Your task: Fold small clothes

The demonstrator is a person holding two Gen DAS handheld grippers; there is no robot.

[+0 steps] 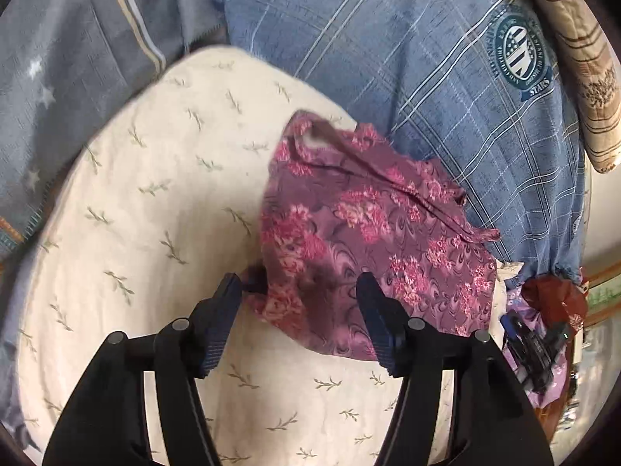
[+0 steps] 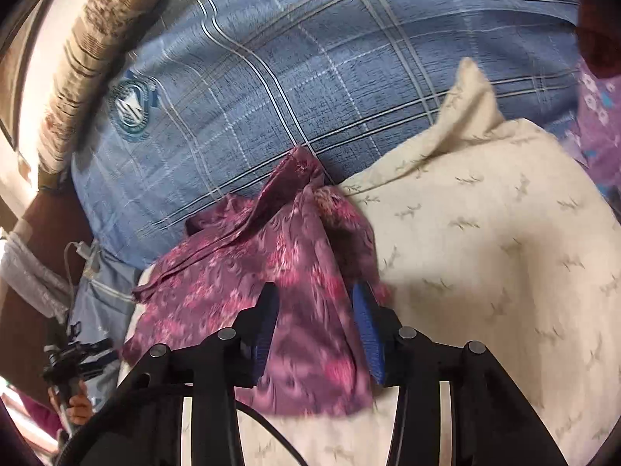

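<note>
A small purple garment with pink flowers (image 1: 361, 229) lies crumpled on a cream cushion with a leaf print (image 1: 155, 202). My left gripper (image 1: 300, 287) is open, its fingers on either side of the garment's near edge. In the right wrist view the same garment (image 2: 271, 264) lies between the open fingers of my right gripper (image 2: 314, 295), over the cream cushion (image 2: 485, 240). The cloth there is blurred. The other gripper (image 1: 535, 349) shows at the lower right of the left wrist view, and at the lower left of the right wrist view (image 2: 73, 353).
A blue plaid pillow with a round STARS badge (image 1: 427, 58) lies behind the cushion; it also fills the top of the right wrist view (image 2: 310, 77). A grey star-print cloth (image 1: 77, 77) lies left. A beige striped cloth (image 1: 574, 39) and red and lilac fabrics (image 1: 551, 295) lie right.
</note>
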